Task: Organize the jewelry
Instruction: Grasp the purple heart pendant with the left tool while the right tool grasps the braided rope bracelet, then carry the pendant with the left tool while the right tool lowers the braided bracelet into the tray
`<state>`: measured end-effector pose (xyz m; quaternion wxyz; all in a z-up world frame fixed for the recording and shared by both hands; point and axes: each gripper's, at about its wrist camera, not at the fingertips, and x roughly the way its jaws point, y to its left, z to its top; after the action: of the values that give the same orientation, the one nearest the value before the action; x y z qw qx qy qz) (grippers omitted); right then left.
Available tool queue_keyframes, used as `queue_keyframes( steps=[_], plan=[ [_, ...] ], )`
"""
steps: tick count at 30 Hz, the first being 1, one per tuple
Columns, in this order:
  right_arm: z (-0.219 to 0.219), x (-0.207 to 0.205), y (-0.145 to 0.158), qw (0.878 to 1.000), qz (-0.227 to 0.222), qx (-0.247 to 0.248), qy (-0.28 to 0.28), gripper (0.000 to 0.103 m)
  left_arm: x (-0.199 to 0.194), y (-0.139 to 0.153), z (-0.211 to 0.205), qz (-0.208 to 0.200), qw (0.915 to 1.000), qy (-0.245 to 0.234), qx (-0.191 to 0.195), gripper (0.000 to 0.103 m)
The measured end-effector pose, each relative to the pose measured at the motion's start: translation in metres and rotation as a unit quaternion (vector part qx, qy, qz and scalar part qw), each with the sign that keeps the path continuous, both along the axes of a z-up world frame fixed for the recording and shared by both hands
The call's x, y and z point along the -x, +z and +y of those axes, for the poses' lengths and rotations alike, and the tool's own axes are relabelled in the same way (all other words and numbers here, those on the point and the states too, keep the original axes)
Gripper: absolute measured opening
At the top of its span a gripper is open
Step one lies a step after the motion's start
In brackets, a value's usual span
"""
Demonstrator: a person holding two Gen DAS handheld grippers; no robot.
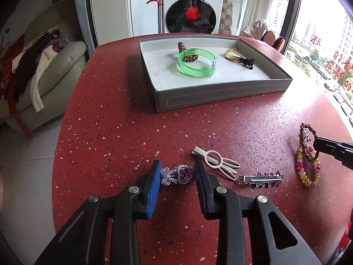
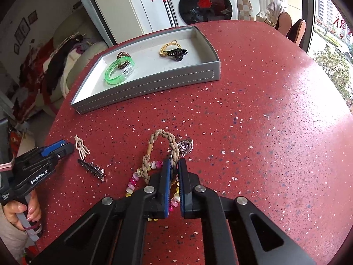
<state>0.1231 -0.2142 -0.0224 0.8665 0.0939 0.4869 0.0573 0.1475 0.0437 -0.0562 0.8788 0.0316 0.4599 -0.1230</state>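
left tool [image 1: 177,173]: jaws stood either side of the purple gem brooch [image 1: 178,174], pads right at its ends but a firm pinch couldn't be confirmed; not closed down
right tool [image 2: 174,169]: was clamped nearly shut on the braided rope bracelet [image 2: 164,142], strand pinched betw the blue pads
task things: brooch lay flat on the red tabletop [image 1: 110,132] near its front edge; rope bracelet lay further right, overlapping the beaded bracelet [image 1: 308,172]
tray [image 1: 220,95]: sat well apart at the back, already holding green bangle [image 1: 196,63], a coil tie, a yellow cord & a black clip
risk 1: brooch was lumpy & glittery, prob hard and slick; a pinch on its ends could let it pop out or pivot
risk 2: cream rabbit clip [image 1: 217,161] lay just beside the left tool's right finger; that finger could nudge or drag it
risk 3: rope bracelet looked tangled w/ the beads and a heart charm [image 2: 185,146]; lifting could drag the beaded one along, then drop it short of the tray
risk 4: rope was held by one thin strand, so it could swing & slip
risk 5: star barrette [image 1: 260,178] sat betw both tools; easy to knock if either swept sideways
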Motion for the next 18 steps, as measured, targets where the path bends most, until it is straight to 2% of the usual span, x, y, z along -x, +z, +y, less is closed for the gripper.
queue_keyframes(
  steps=[4, 18],
  plan=[
    [-0.002, 0.001, 0.007, 1.000, -0.009, -0.010, 0.000, 0.008, 0.003, 0.004, 0.005, 0.002, 0.9998, 0.004, 0.017, 0.049],
    [-0.005, -0.001, 0.039, 0.999, -0.041, -0.033, 0.010, 0.008, 0.016, 0.043, 0.009, -0.030, 0.9986, 0.002, 0.043, 0.049]
  ],
)
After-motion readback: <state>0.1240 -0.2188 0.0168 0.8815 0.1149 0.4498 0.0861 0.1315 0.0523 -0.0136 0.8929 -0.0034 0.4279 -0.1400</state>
